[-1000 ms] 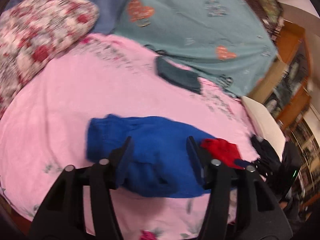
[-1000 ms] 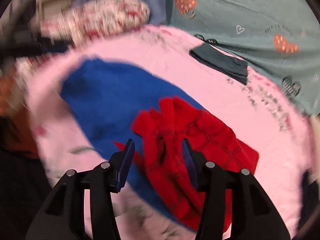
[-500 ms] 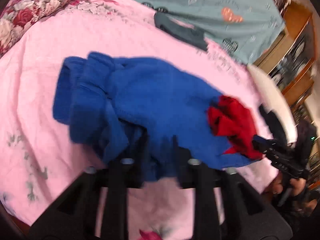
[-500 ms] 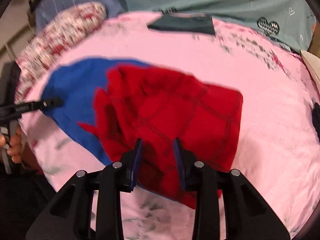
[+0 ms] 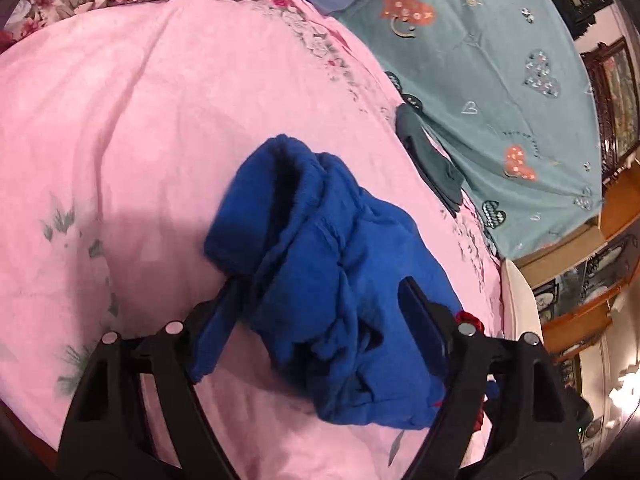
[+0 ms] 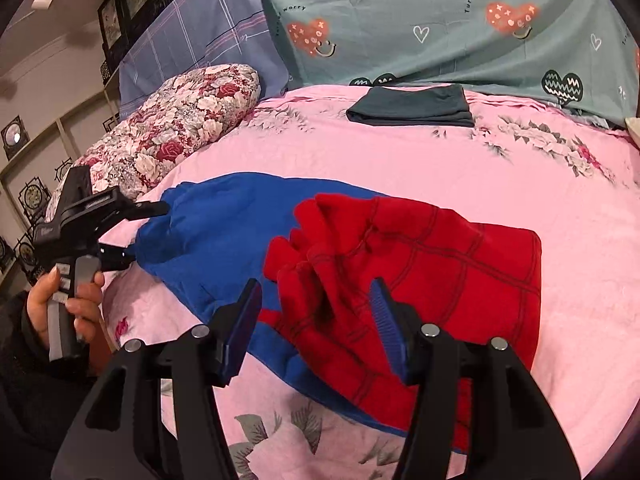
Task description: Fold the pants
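The blue and red fleece pants lie bunched on the pink bed sheet [image 5: 120, 128]. In the left wrist view the blue part [image 5: 332, 280] sits between the fingers of my open left gripper [image 5: 320, 320], with a sliver of red [image 5: 468, 316] at the right finger. In the right wrist view the red checked part [image 6: 420, 264] lies over the blue part [image 6: 224, 232]. My right gripper [image 6: 316, 316] is open, its fingers either side of a red fold. The left gripper [image 6: 132, 236] shows there, open at the blue end.
A folded dark grey garment [image 6: 412, 106] lies at the far side of the sheet [image 6: 520, 168]. A floral pillow [image 6: 172, 132] is at the left, a teal heart-print cover [image 6: 440, 20] behind. Wooden furniture [image 5: 580, 272] stands beyond the bed's right edge.
Both grippers were closed on the pants half a second ago and have opened. The pants have dropped onto the sheet, the blue end more bunched.
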The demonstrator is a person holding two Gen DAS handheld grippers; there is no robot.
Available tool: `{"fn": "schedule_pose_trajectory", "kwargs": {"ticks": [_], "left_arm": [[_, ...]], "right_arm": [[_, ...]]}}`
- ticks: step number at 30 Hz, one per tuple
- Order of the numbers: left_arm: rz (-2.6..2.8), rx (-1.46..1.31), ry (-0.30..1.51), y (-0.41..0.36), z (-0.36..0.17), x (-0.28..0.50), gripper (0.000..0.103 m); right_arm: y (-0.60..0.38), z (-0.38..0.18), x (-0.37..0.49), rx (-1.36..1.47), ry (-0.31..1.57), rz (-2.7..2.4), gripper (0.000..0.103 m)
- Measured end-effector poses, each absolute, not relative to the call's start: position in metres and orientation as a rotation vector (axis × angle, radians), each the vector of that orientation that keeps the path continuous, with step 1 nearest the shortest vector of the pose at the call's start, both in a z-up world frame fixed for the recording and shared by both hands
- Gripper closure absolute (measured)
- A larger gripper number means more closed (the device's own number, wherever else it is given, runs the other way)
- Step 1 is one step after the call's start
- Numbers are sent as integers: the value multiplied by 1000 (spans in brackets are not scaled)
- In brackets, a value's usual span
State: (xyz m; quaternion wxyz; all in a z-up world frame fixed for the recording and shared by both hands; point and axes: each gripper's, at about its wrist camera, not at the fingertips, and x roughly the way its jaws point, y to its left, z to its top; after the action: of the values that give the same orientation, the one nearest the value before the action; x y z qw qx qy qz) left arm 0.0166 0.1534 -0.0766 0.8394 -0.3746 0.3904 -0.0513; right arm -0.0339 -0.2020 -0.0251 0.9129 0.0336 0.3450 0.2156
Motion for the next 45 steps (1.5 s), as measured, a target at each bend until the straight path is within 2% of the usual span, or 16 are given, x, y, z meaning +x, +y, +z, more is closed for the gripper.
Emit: {"fn": "schedule_pose_trajectory", "kwargs": {"ticks": [1,4,9,10,11,18,21,24,25,28,30,31,32,37,39,45], "left_arm": [[-71,-818,843,159,-76,13,28],[-48,-772,807,165,-62,7,25],[-58,-801,836,154,-78,33,26],[-73,-804,840,149,-78,39,32],[-93,-811,840,146,-77,43,63],[-268,-554,689,89,3,26,66],[-437,-377,632,18,44,11,66],[-582,-222,650,-59,53,4,65],[-608,-168,680,-83,48,8,64],[-667,11,816,-153,6,19,42],[-705,42,934,-177,-22,26,41],[-713,57,947,-182,-25,22,34],[-734,51,924,-180,-20,14,25],[-750,-13,646,-127,40,-31,5],[-661,-77,569,-90,54,-33,3],[-460,-303,748,-19,9,7,2]], "right_arm": [[-204,-27,-33,70,707,440,46],[-209,-28,-39,77,681,435,46],[-212,-36,-33,118,683,439,46],[-213,-36,-34,113,680,434,46],[-214,-34,-36,106,674,426,46],[-261,-22,-51,189,608,320,46],[-282,-16,-58,221,569,262,46],[-310,-10,-65,264,543,165,46],[-317,-10,-68,276,543,130,46],[-343,-19,-69,330,598,55,45],[-355,-26,-72,376,630,44,42],[-358,-28,-74,380,634,41,42],[-359,-28,-76,381,637,45,42],[-350,-18,-73,402,628,135,29],[-335,-10,-68,388,622,189,16],[-280,-24,-13,280,751,294,14]]}}
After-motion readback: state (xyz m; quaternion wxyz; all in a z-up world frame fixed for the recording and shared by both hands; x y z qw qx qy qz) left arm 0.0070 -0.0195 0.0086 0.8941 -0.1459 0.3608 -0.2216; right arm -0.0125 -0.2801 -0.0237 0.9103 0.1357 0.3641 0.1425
